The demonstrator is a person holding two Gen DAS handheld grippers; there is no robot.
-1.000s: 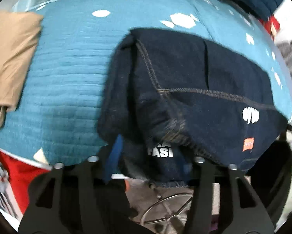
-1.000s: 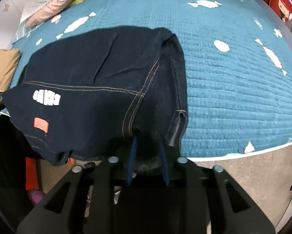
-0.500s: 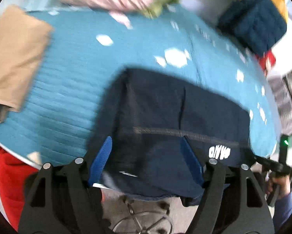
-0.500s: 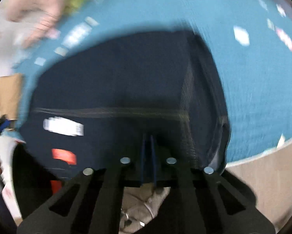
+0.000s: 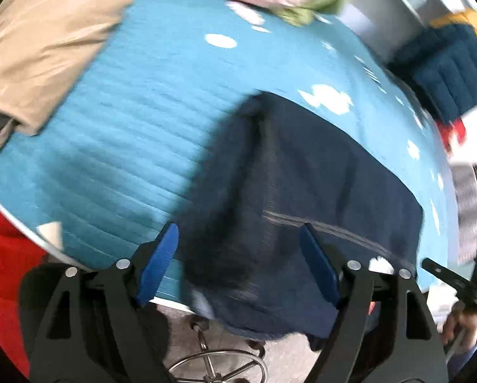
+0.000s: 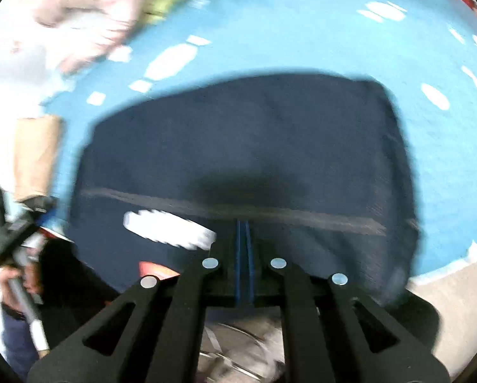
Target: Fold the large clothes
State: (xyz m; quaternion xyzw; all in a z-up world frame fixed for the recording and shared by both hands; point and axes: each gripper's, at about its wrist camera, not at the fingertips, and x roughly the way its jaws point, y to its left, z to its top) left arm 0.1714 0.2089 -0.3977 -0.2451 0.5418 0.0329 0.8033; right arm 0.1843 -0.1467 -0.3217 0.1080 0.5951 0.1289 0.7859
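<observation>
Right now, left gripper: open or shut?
Open. The left gripper's blue fingers stand wide apart over the folded dark jeans, clamping nothing.

Dark blue jeans (image 5: 305, 172) of thick matt denim cloth with pale stitched seams, soft ribbed teal cover (image 5: 136, 121) on the surface, shiny smooth tan jacket (image 5: 44, 38), left gripper (image 5: 238, 261) of matt black plastic with blue pads (image 5: 160, 261), shiny metal screws (image 6: 278, 263)

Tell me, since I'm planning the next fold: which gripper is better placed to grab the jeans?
Left gripper: open, its fingers straddling the jeans. The right gripper is shut, apparently holding nothing.
</observation>
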